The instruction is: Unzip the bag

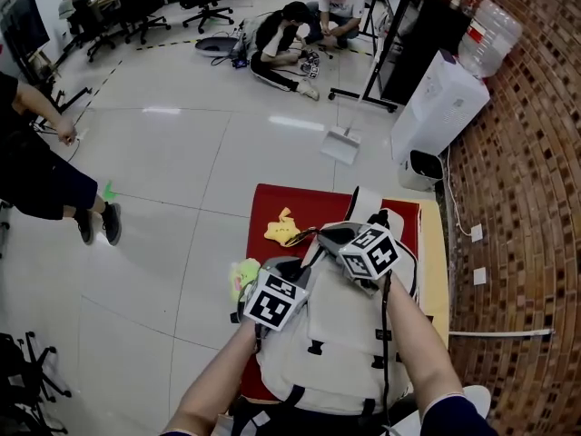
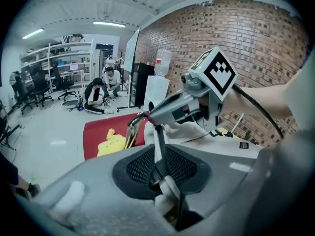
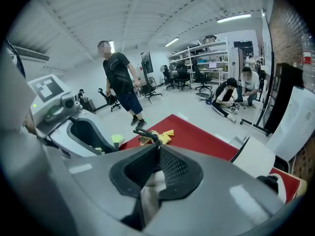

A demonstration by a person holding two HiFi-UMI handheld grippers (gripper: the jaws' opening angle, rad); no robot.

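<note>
A cream backpack (image 1: 340,343) lies on a red mat (image 1: 272,203) right below me. My left gripper (image 1: 292,263) rests on the bag's upper left corner; in the left gripper view its jaws (image 2: 158,132) are closed on a fold of the bag's white fabric (image 2: 166,187). Beyond the bag's top edge, my right gripper (image 1: 318,234) reaches out to the upper left. In the right gripper view its jaws (image 3: 157,146) are pinched on a small dark zipper pull (image 3: 147,134) that pokes out past the tips. The zip's teeth are hidden.
A yellow soft toy (image 1: 282,229) lies on the mat just past the right gripper's tip. A green item (image 1: 243,273) sits at the mat's left edge. A water dispenser (image 1: 436,107) stands by the brick wall. One person stands at the left (image 1: 45,180); two others sit on the floor far off (image 1: 281,44).
</note>
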